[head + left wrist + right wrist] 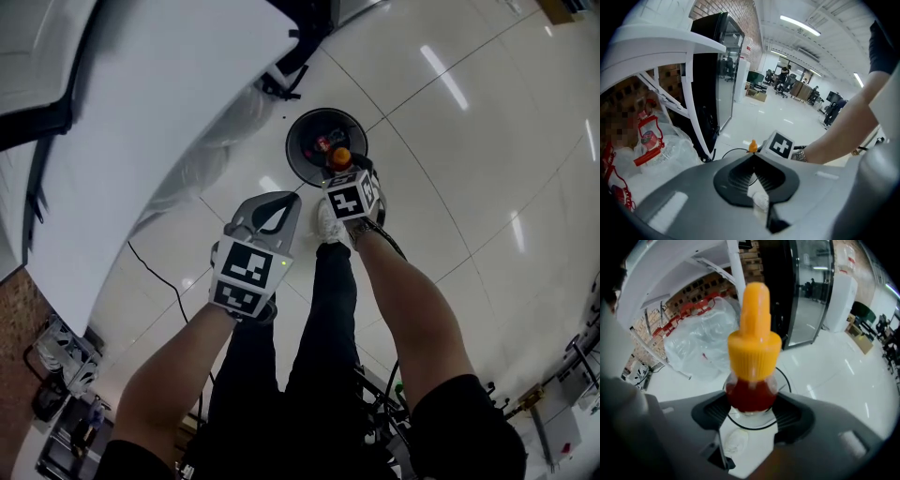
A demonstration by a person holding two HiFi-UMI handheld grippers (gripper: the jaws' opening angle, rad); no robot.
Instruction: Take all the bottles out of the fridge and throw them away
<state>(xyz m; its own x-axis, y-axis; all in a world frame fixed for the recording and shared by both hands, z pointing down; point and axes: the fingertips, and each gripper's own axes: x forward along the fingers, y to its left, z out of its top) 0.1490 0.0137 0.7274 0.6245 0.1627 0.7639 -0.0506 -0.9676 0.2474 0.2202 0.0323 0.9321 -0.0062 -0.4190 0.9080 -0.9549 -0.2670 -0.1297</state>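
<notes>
1. Left gripper (752, 158): jaws closed together on nothing. Keep it off to the left of the bin (292, 155).
2. Right gripper (751, 400) clamps the red bottle (753, 352), orange cap beyond its tips. Centre it over the bin just below, then open wide.

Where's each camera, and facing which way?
Head view: on the head, facing steeply down at the bin; shows forearms, legs, left gripper, right gripper.
Left gripper view: on that gripper, past shut jaws toward the fridge; right forearm shows.
Right gripper view: along jaws clamping the bottle.
Shared: the bottle's orange cap, all three.
</notes>
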